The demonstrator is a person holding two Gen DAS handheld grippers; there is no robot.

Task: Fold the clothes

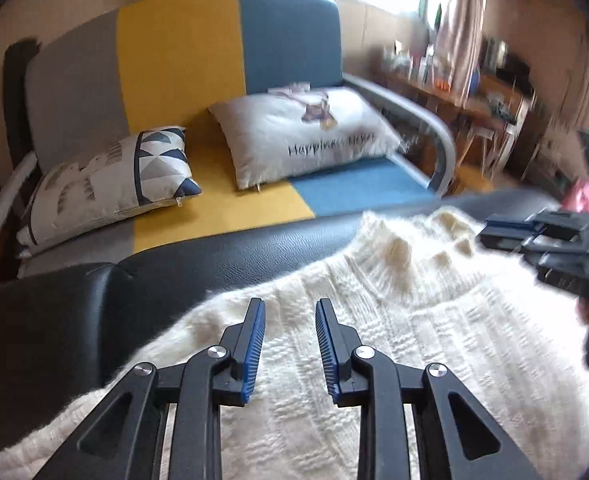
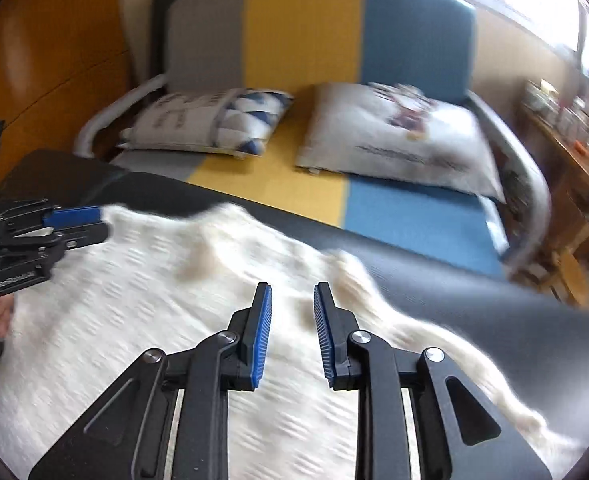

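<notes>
Left wrist: jaws apart over sweater [image 1: 374, 340]

Black surface [image 1: 254, 252] bare beyond sweater [image 1: 374, 320] — sofa [image 1: 222, 200] blocks farther reach.

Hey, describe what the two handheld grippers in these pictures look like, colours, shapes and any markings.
Both look alike: the left gripper and right gripper have matte black angular linkage arms with triangular cut-outs and round silver pivot pins. Each finger ends in a slim bright blue ribbed pad. Seen side-on, the left gripper's black body carries small white lettering, too blurred to read.
</notes>
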